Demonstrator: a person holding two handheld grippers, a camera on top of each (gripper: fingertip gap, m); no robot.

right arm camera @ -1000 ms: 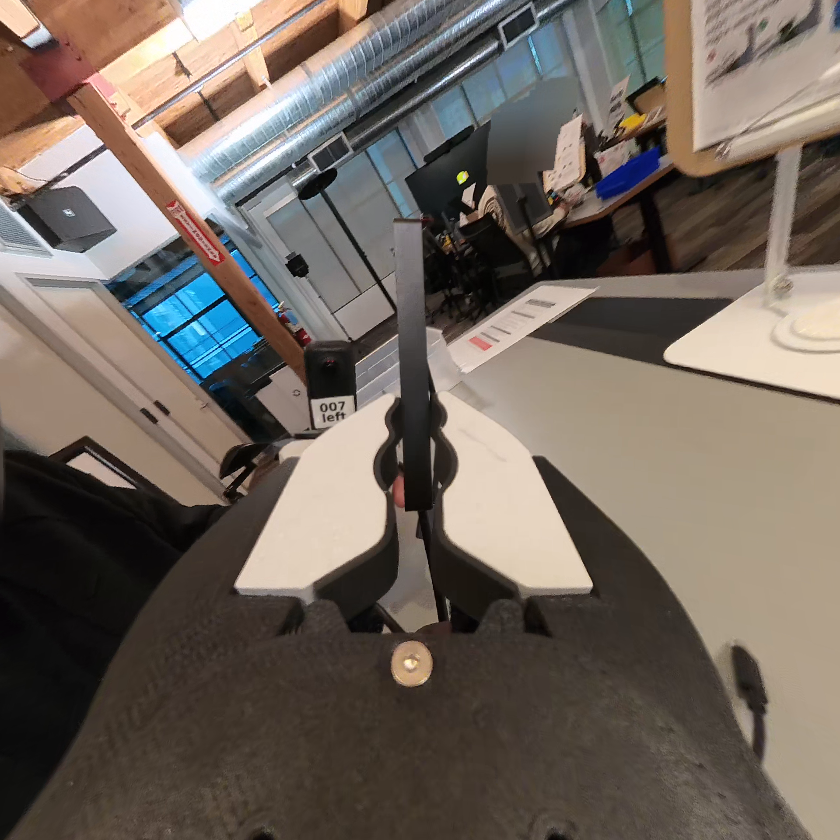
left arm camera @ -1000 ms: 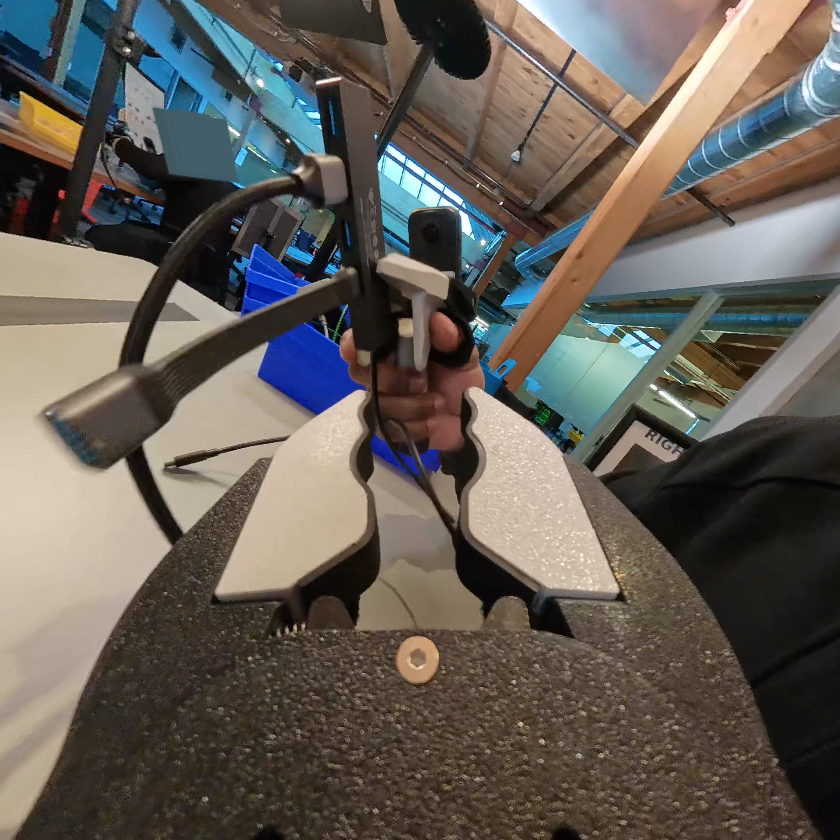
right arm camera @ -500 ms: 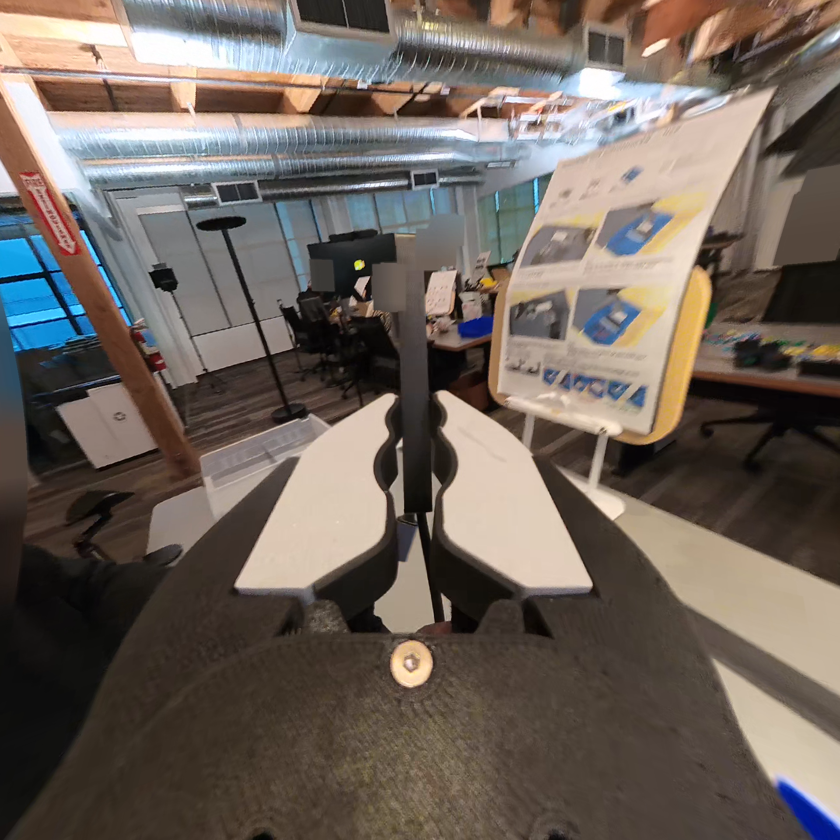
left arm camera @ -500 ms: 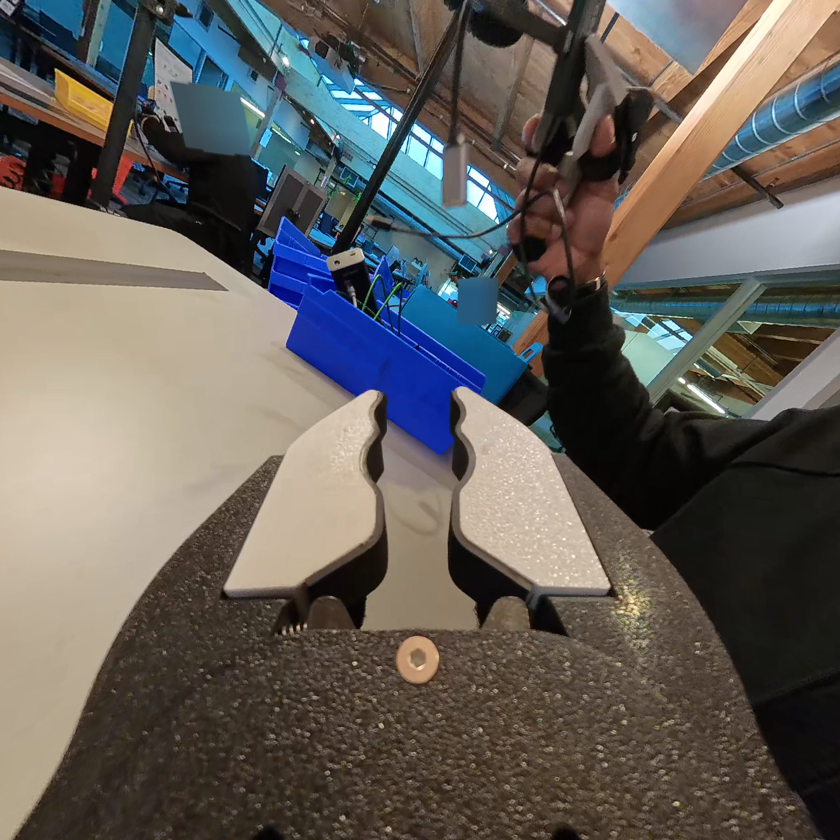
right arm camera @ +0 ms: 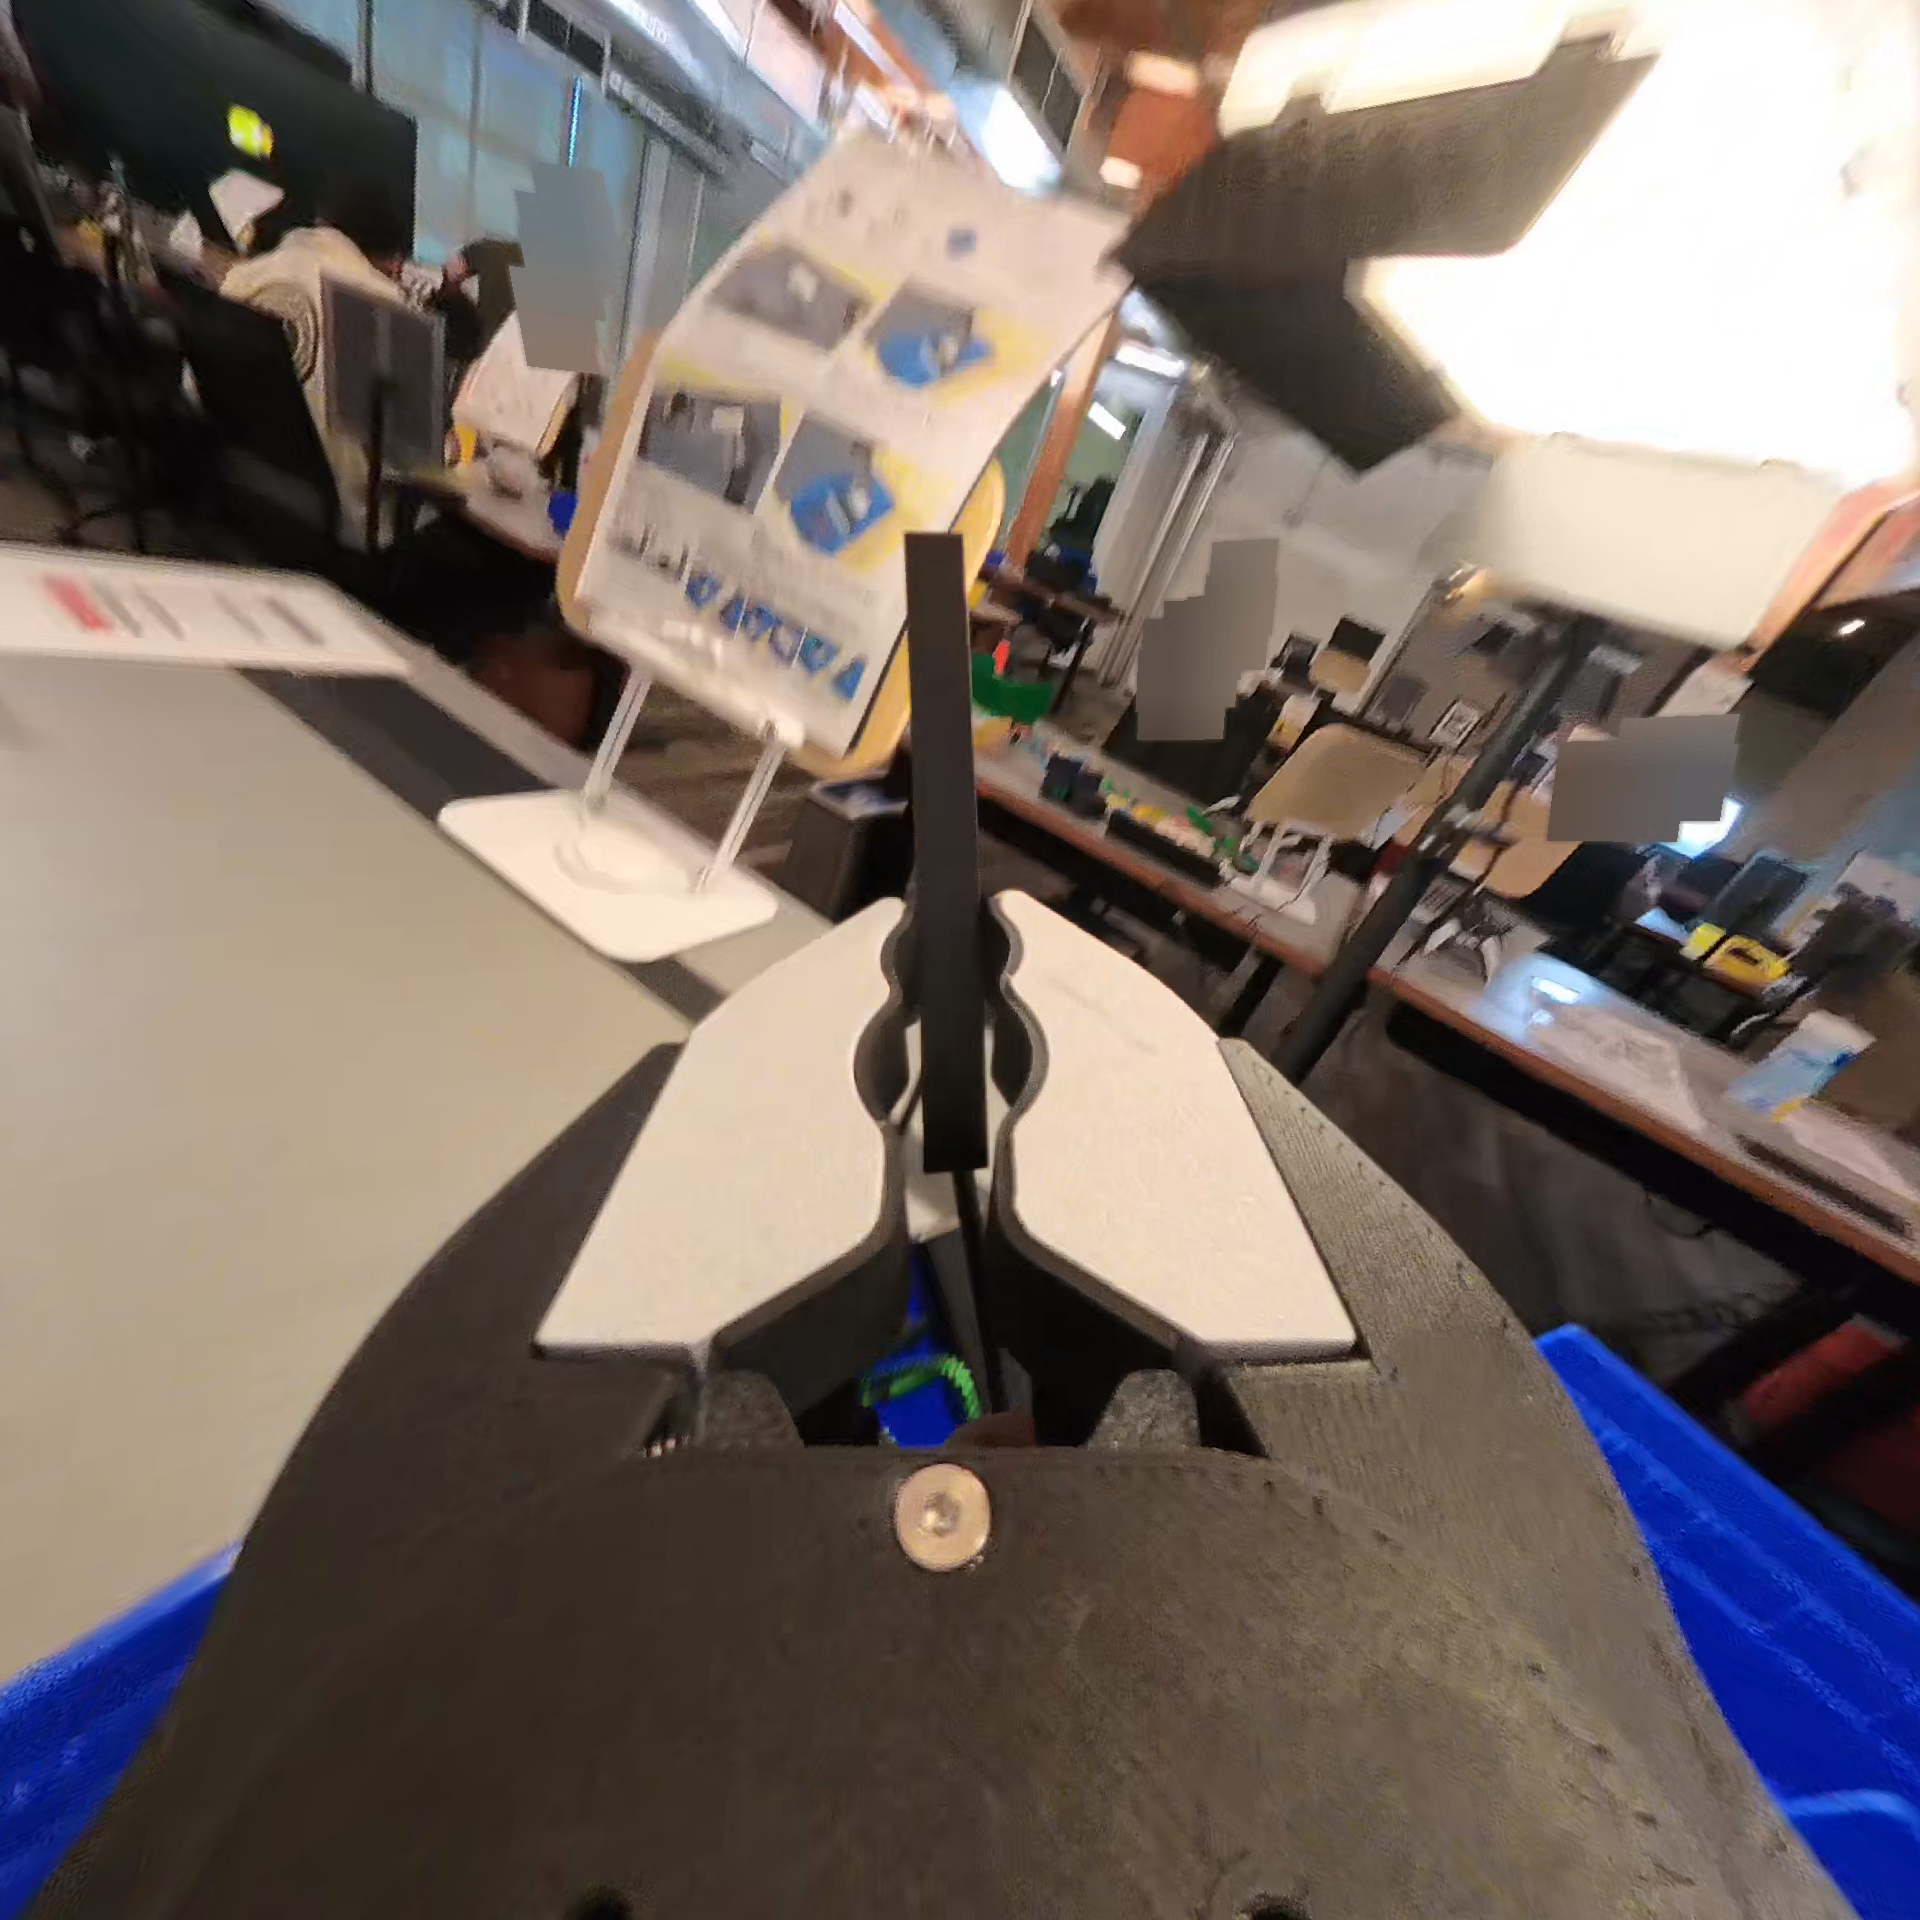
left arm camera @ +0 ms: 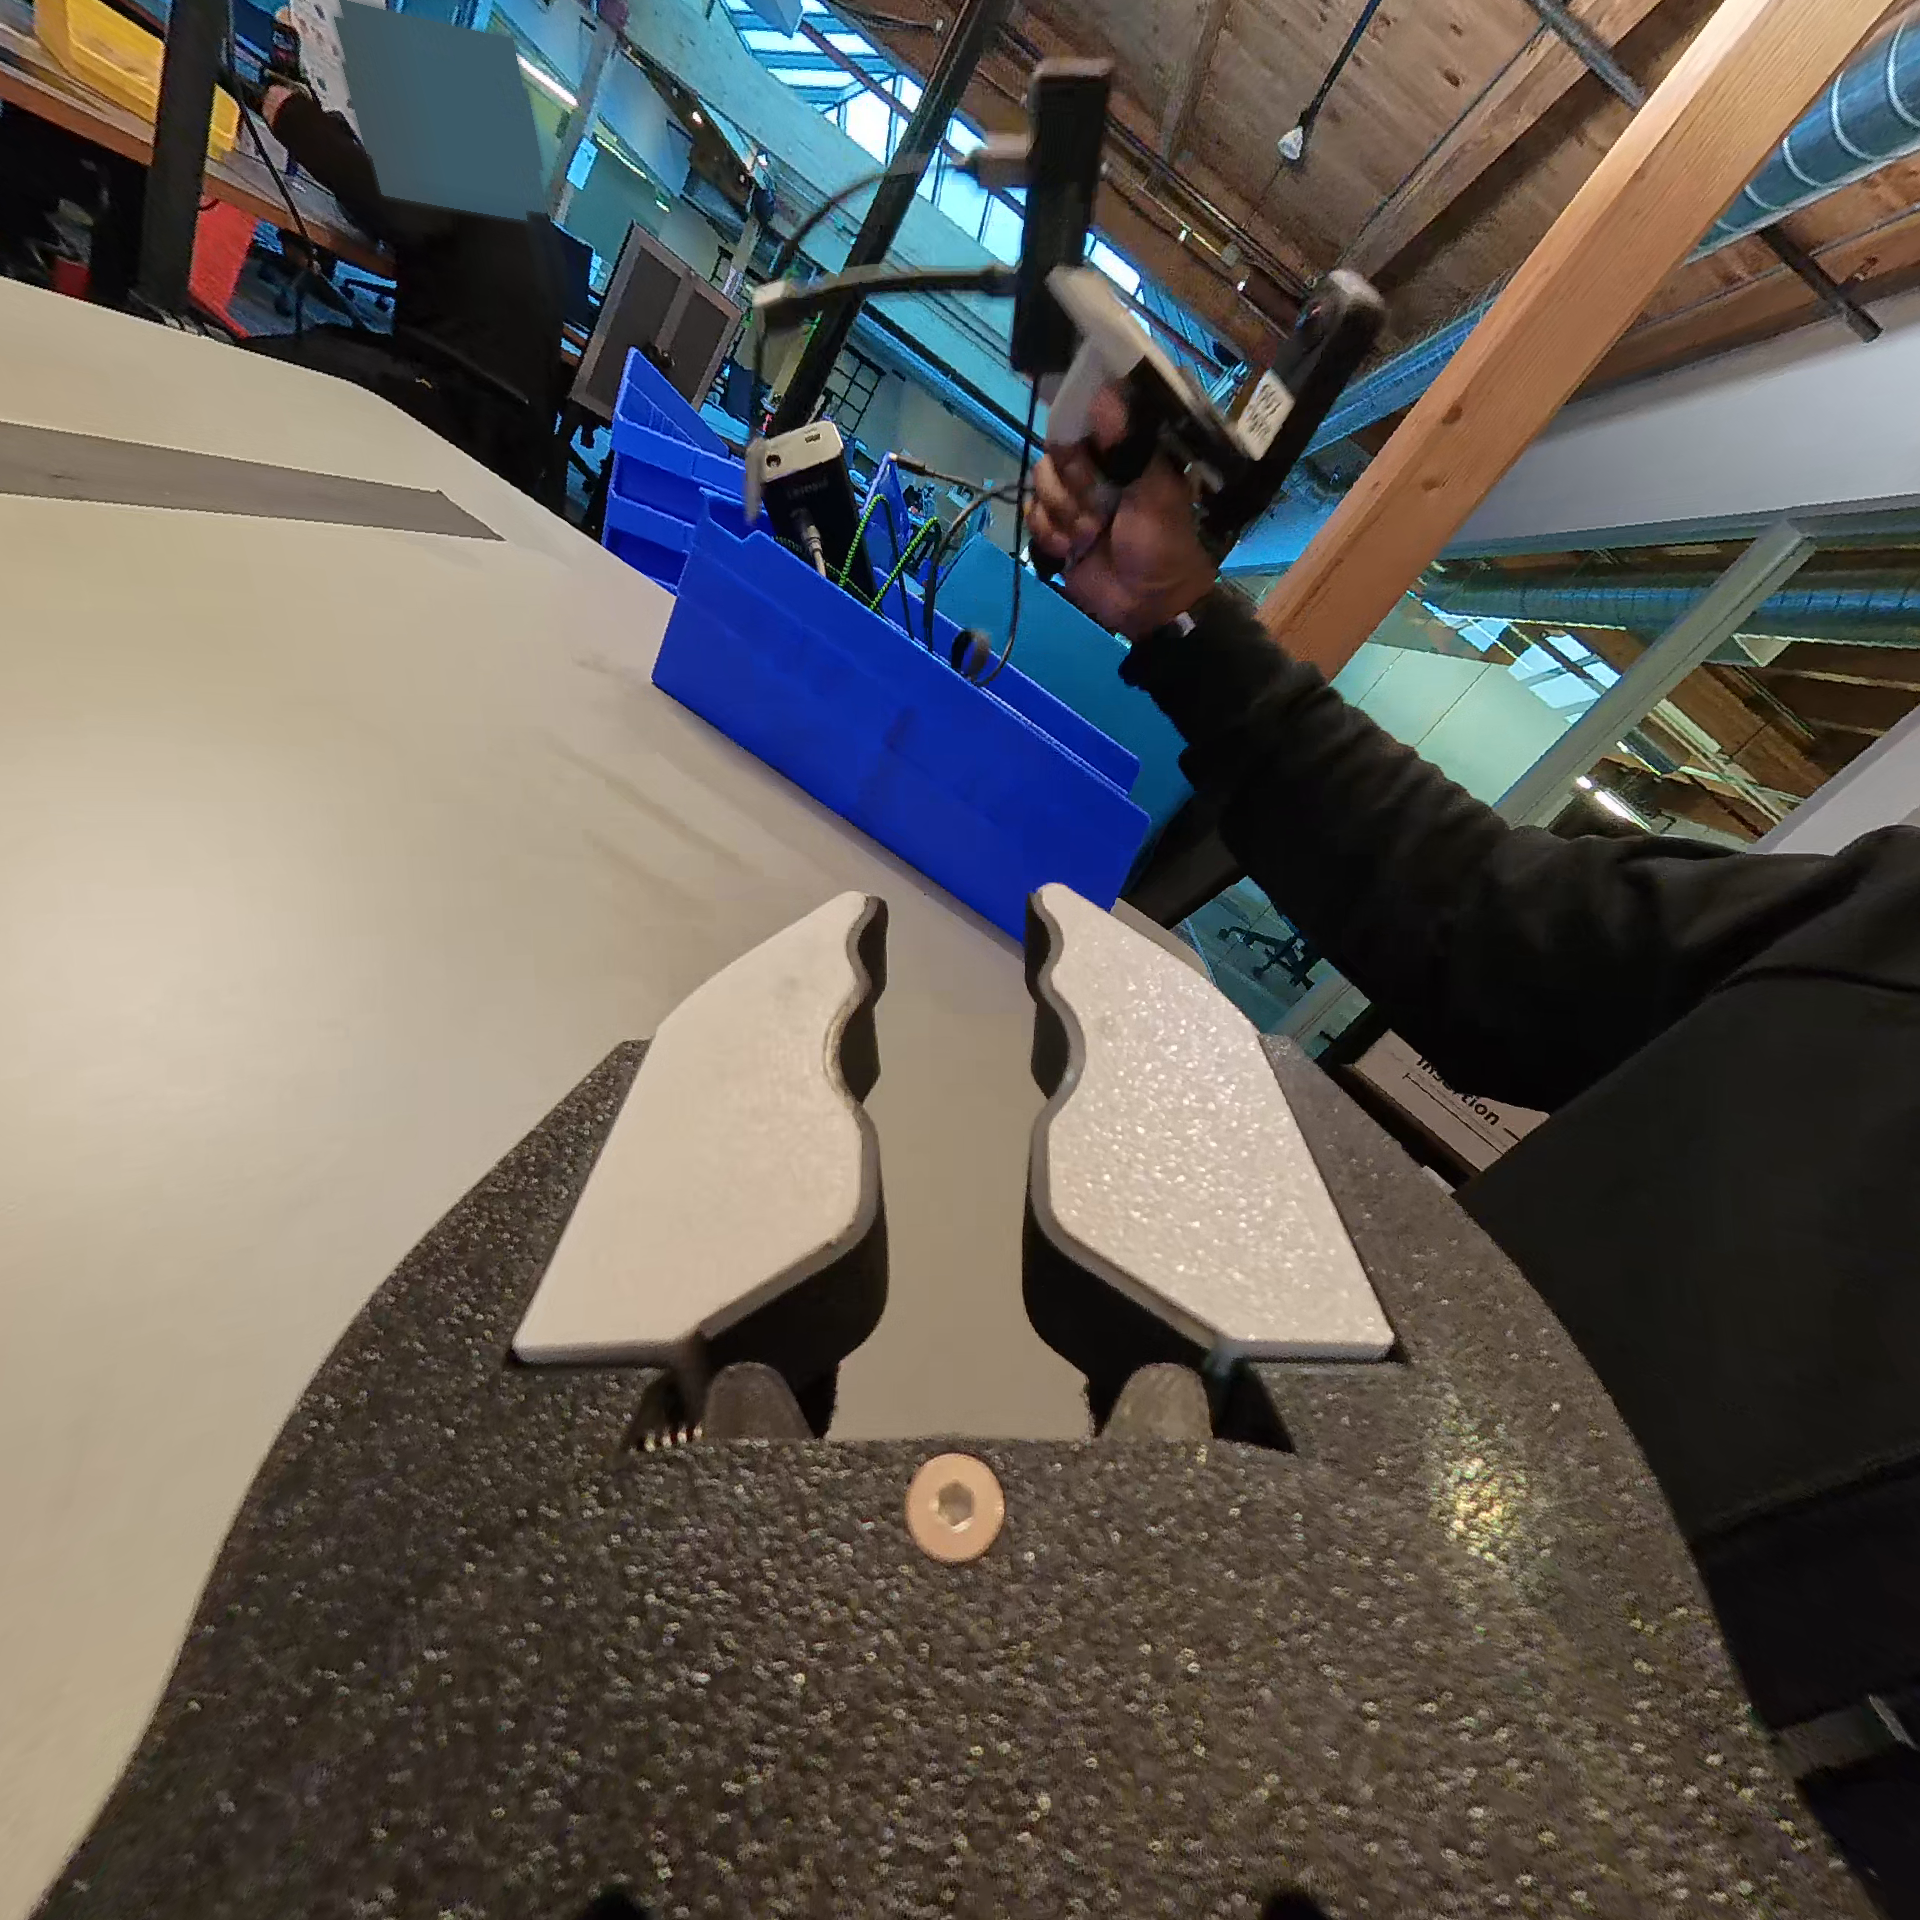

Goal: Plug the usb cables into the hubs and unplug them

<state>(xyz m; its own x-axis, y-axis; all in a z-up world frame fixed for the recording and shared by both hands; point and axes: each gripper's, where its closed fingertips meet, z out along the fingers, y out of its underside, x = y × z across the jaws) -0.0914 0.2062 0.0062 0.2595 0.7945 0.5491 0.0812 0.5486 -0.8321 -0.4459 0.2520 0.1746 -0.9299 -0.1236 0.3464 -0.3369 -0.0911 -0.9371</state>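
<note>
My right gripper (right arm camera: 943, 914) is shut on a slim black usb hub (right arm camera: 940, 831) that stands upright between its fingers. In the left wrist view the hub (left arm camera: 1060, 208) is held high above the blue bin (left arm camera: 894, 727) by the right gripper (left arm camera: 1081, 343), in a person's hand. Cables (left arm camera: 873, 286) stick out of the hub's side and a thin cord hangs down from it. My left gripper (left arm camera: 956, 914) is open and empty, low over the grey table (left arm camera: 312, 831), apart from the hub. Another hub-like device (left arm camera: 805, 468) stands in the bin with cables.
The blue bin (right arm camera: 1714, 1558) lies right under my right gripper. A printed sign on a clear stand (right arm camera: 810, 416) is at the table's far edge. The person's black sleeve (left arm camera: 1455, 883) crosses the right side. Desks and seated people are beyond the table. Tip to tip, the grippers are about 40 cm apart.
The right gripper has carried the hub up and away from in front of my left gripper to above the blue bin. The left gripper stayed open and empty.
</note>
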